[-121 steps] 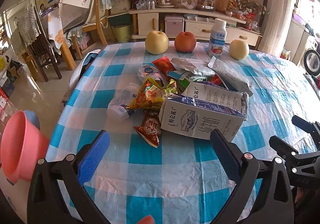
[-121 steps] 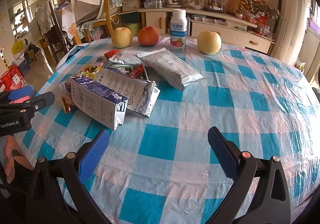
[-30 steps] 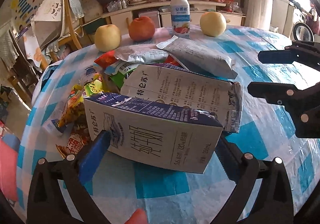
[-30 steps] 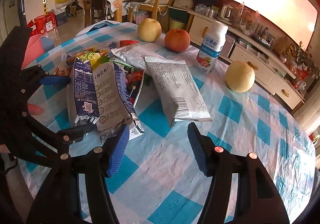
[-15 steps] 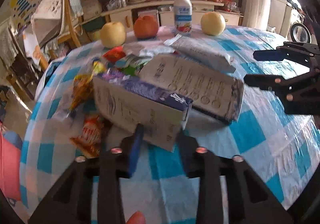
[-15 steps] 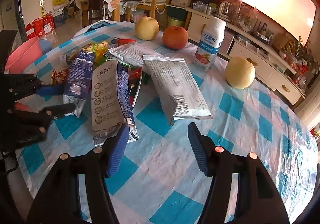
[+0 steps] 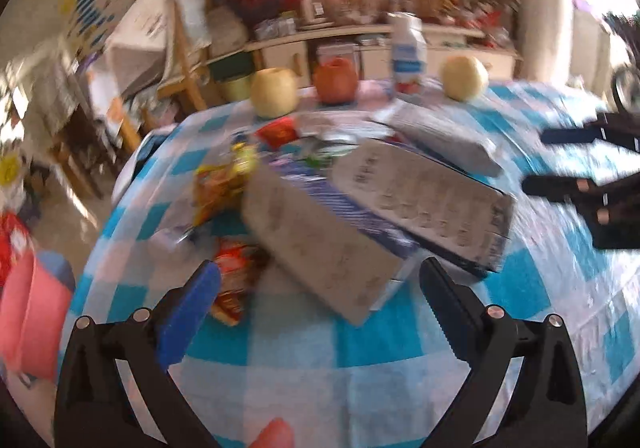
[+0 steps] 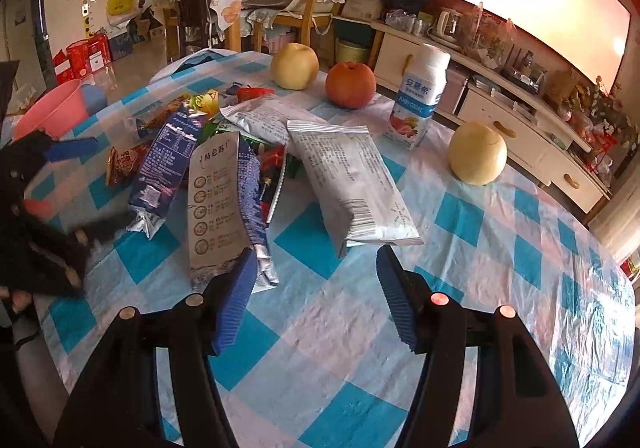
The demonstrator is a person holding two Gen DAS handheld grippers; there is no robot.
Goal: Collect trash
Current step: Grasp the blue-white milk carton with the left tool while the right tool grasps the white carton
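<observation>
A squashed blue-and-white milk carton (image 7: 320,248) (image 8: 168,164) lies on the checked tablecloth, and the left wrist view is blurred. My left gripper (image 7: 318,272) (image 8: 80,188) has its jaws opening wide. The carton's near corner lies between the fingers and the pads do not touch it. A second flattened carton (image 7: 424,192) (image 8: 220,200) leans against it. My right gripper (image 8: 316,260) (image 7: 556,160) stands partly open over bare cloth, just short of that carton and a silver snack bag (image 8: 348,184). Several bright wrappers (image 7: 224,184) lie behind the cartons.
Two yellow apples (image 8: 294,66) (image 8: 476,158), a red apple (image 8: 350,84) and a yoghurt bottle (image 8: 418,100) stand at the table's far side. A pink basin (image 8: 52,112) (image 7: 28,308) sits off the left edge. Chairs and a sideboard stand beyond.
The left gripper's jaws were wide around the carton, closed half a second ago and stand wide again. The carton now lies flatter and turned. The right gripper has kept still.
</observation>
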